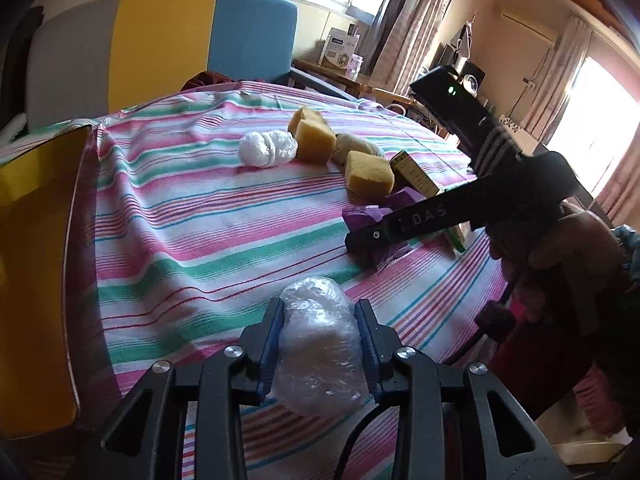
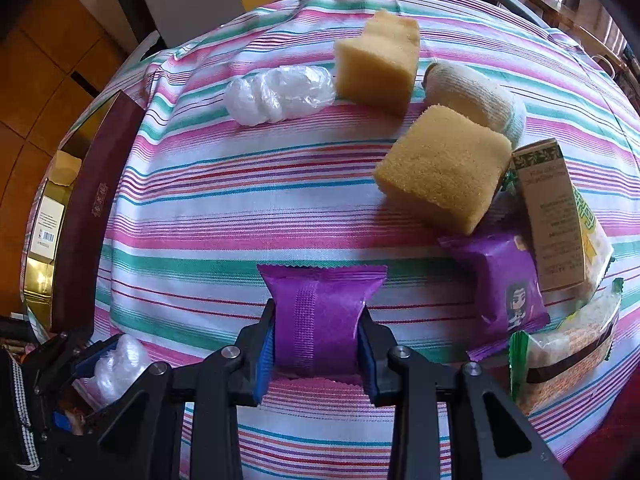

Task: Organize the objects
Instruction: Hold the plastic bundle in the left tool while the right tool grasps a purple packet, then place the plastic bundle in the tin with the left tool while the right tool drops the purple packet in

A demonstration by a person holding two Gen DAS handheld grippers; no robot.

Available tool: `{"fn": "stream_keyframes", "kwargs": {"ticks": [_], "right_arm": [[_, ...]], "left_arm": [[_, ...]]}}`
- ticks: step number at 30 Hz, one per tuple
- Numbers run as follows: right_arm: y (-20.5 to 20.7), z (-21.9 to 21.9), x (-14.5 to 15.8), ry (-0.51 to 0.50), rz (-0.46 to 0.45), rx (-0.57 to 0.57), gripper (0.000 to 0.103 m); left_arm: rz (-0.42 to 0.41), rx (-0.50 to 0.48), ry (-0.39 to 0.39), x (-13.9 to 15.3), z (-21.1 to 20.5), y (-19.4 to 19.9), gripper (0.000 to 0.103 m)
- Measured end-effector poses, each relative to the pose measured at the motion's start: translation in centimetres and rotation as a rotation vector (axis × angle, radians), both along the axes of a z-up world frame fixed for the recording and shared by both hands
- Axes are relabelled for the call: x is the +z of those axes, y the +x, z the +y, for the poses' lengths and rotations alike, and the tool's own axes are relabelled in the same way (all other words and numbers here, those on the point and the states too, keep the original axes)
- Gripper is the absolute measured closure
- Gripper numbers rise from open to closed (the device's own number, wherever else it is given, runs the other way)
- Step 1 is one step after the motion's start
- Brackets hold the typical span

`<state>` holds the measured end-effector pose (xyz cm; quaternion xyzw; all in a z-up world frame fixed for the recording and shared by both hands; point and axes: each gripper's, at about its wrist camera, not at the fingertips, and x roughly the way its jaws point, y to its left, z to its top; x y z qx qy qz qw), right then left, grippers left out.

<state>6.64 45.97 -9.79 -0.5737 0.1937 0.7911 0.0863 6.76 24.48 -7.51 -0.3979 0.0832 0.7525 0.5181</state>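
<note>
Left wrist, striped tablecloth (image 1: pixel 192 216), curtained windows (image 1: pixel 404 32)

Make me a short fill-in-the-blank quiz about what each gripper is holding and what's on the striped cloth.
1. The left gripper is shut on a crumpled clear ____ bundle.
2. The right gripper grips a snack packet coloured ____.
3. The number of yellow sponge blocks on the striped cloth is ____.

Missing words: plastic; purple; two
</note>
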Motion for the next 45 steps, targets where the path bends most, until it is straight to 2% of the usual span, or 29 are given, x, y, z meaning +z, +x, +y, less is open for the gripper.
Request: {"fn": "stream_keyframes", "kwargs": {"ticks": [5, 10, 14, 18, 21, 26, 27, 28, 29, 31, 36, 40, 43, 45], "right_arm": [[0.0, 0.0, 0.1, 0.014, 0.003, 0.007, 0.068], [-0.1, -0.4, 0.1, 0.030, 0.003, 0.015, 0.068], [0.1, -0.5, 0.2, 0.038, 0.003, 0.017, 0.068], [0.0, -0.7, 0.1, 0.043, 0.003, 0.019, 0.068], [0.0, -0.7, 0.1, 0.044, 0.003, 0.019, 0.068], [-0.1, -0.8, 0.1, 0.048, 0.002, 0.020, 0.068], [-0.1, -0.9, 0.1, 0.048, 0.002, 0.020, 0.068], [-0.1, -0.9, 0.1, 0.049, 0.002, 0.020, 0.068], [-0.1, -0.9, 0.1, 0.049, 0.002, 0.020, 0.068], [-0.1, -1.0, 0.1, 0.053, 0.002, 0.022, 0.068], [-0.1, -0.9, 0.2, 0.062, 0.003, 0.021, 0.068], [-0.1, -0.9, 0.4, 0.057, 0.012, -0.002, 0.069], [-0.3, -1.7, 1.7, 0.020, 0.057, -0.024, 0.069], [-1.0, -3.2, 3.5, 0.003, 0.116, 0.002, 0.069]], "left_arm": [[0.026, 0.061, 0.059, 3.5, -3.2, -0.8, 0.067], [0.078, 0.255, 0.067, 6.4, -9.8, -4.3, 0.067], [0.129, 0.434, 0.009, 6.6, -15.9, -7.9, 0.067], [0.147, 0.576, -0.111, 4.8, -21.4, -10.7, 0.067], [0.131, 0.658, -0.153, 3.3, -24.2, -12.3, 0.066], [0.128, 0.700, -0.208, 1.5, -25.5, -13.3, 0.065], [0.125, 0.705, -0.214, 1.4, -25.5, -13.3, 0.063], [0.111, 0.709, -0.216, 1.1, -25.7, -13.3, 0.057], [0.105, 0.715, -0.212, 1.1, -25.8, -13.3, 0.051], [0.113, 0.727, -0.208, 1.2, -25.9, -13.0, 0.048], [0.139, 0.753, -0.183, 1.8, -26.6, -11.9, 0.048], [0.123, 0.795, -0.148, 2.3, -27.4, -10.8, 0.048], [0.121, 0.824, -0.140, 2.7, -27.7, -10.2, 0.042], [0.130, 0.840, -0.146, 2.9, -27.7, -9.8, 0.042]]}}
